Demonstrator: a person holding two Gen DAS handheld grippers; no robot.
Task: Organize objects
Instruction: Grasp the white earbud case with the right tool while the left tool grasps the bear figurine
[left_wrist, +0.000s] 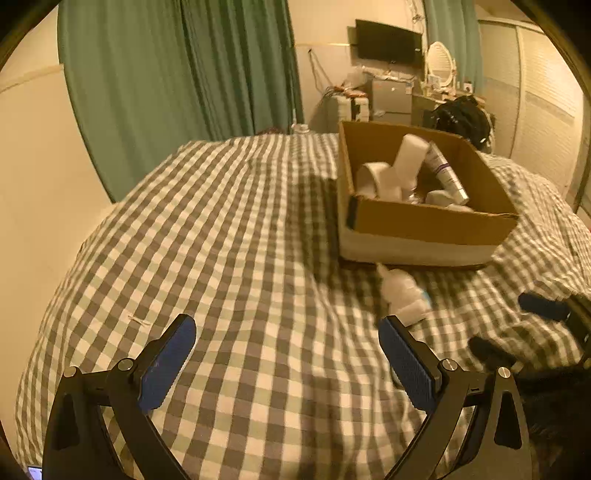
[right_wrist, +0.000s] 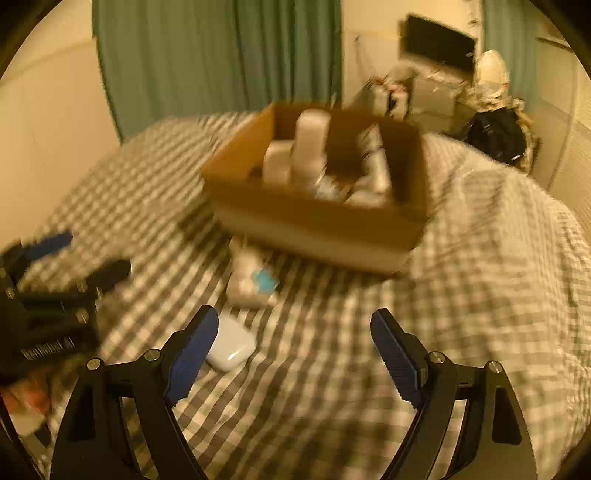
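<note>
Cardboard box (left_wrist: 424, 225) mostly filled; squeeze bottle (left_wrist: 402, 291) and earbud case (right_wrist: 231, 349) left out; left gripper (left_wrist: 288, 365) and right gripper (right_wrist: 295, 354) agape, empty.

Open bedspread (left_wrist: 229, 240) left of box (left_wrist: 424, 225)

On the bed cover (left_wrist: 229, 236): cardboard box (left_wrist: 424, 225) at two o'clock in the left wrist view, at twelve in the right wrist view. In the box: several bottles and a tube (left_wrist: 445, 173), leaning. Just before the box's near wall, lying flat: small bottle (right_wrist: 249, 277). Nearer still, at seven o'clock from that bottle: earbud case (right_wrist: 231, 349). Behind the bed: curtain (left_wrist: 177, 74), screen (left_wrist: 388, 40) on the wall at one o'clock.
</note>
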